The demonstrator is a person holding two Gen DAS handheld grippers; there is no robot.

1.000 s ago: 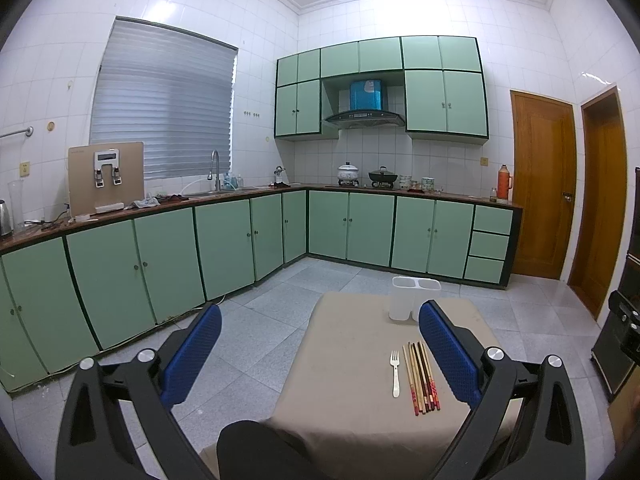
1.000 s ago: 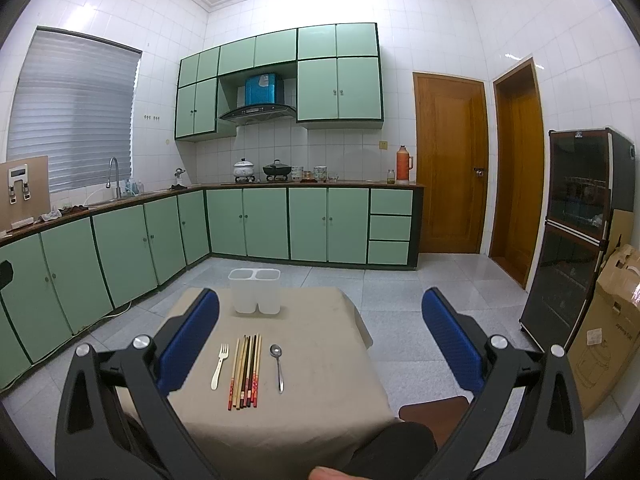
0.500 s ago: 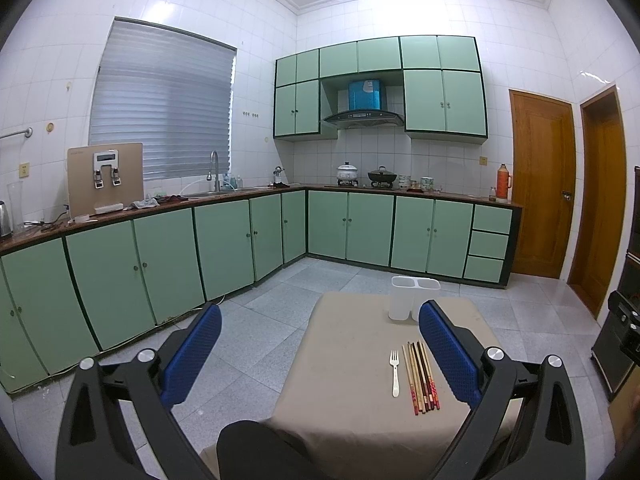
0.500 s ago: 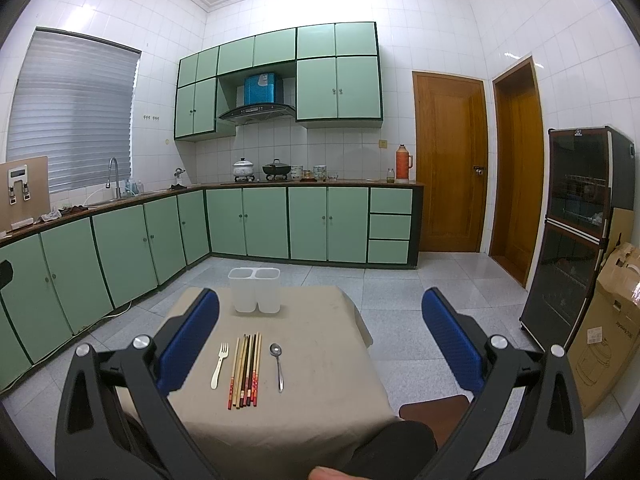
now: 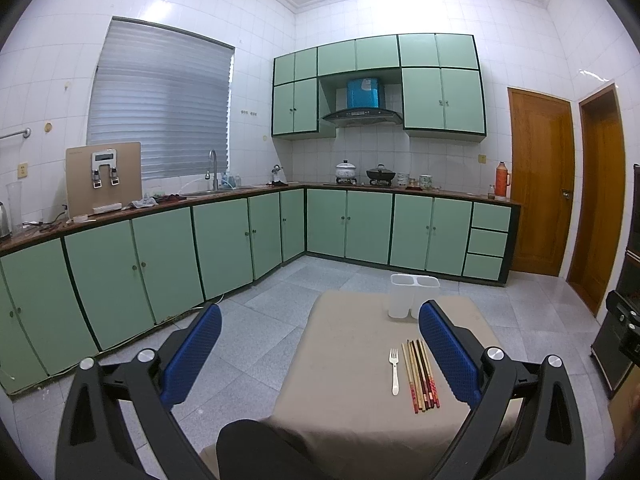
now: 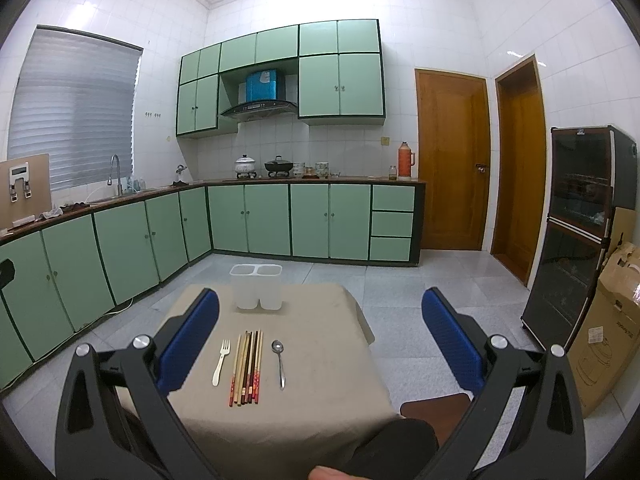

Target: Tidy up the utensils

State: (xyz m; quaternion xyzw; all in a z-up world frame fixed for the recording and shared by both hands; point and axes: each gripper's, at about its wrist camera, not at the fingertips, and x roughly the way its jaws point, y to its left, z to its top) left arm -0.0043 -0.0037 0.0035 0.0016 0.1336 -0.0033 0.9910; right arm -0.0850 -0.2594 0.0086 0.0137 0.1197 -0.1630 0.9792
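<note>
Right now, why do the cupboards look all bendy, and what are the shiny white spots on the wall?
In the left wrist view the fisheye lens bows the green cabinets and darkens the corners; ceiling light glares off the white wall tiles. In the right wrist view the same curving bends the wooden doors, and glare marks the tiles there too. The chopsticks and fork stay sharp.

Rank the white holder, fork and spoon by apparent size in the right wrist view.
1. White two-compartment holder, largest though farthest.
2. Fork and spoon: nearly alike in length, unranked.
</note>
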